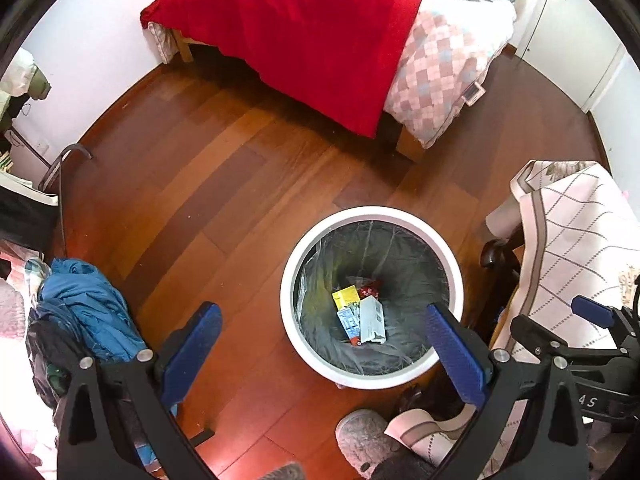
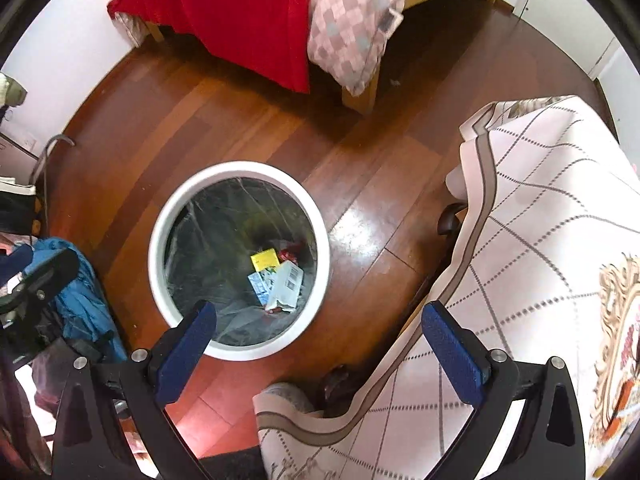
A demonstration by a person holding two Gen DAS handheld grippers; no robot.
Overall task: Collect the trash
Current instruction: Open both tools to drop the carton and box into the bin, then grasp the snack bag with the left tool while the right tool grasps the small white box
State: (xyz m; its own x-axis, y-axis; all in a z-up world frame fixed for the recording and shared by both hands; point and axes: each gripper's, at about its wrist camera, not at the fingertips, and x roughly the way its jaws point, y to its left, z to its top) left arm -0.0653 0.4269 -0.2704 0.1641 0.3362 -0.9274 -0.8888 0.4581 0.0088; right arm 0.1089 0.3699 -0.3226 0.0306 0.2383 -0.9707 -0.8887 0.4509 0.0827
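Observation:
A white round trash bin [image 1: 370, 214] with a dark liner stands on the wood floor; it also shows in the right wrist view [image 2: 240, 170]. At its bottom lie a yellow box [image 1: 345, 295], a pale carton [image 1: 372, 318] and a red wrapper [image 1: 369, 291]; the yellow box [image 2: 264, 259] and carton [image 2: 287, 285] show in the right view too. My left gripper [image 1: 322, 322] is open and empty above the bin's near rim. My right gripper [image 2: 318, 322] is open and empty, just right of the bin.
A bed with a red blanket [image 1: 304, 28] and a checked quilt [image 1: 436, 76] stands at the back. A chair draped in a white patterned cloth [image 2: 532, 248] is right of the bin. Blue clothes [image 1: 86, 308] are piled on the left. A grey slipper [image 1: 362, 436] lies near the bin.

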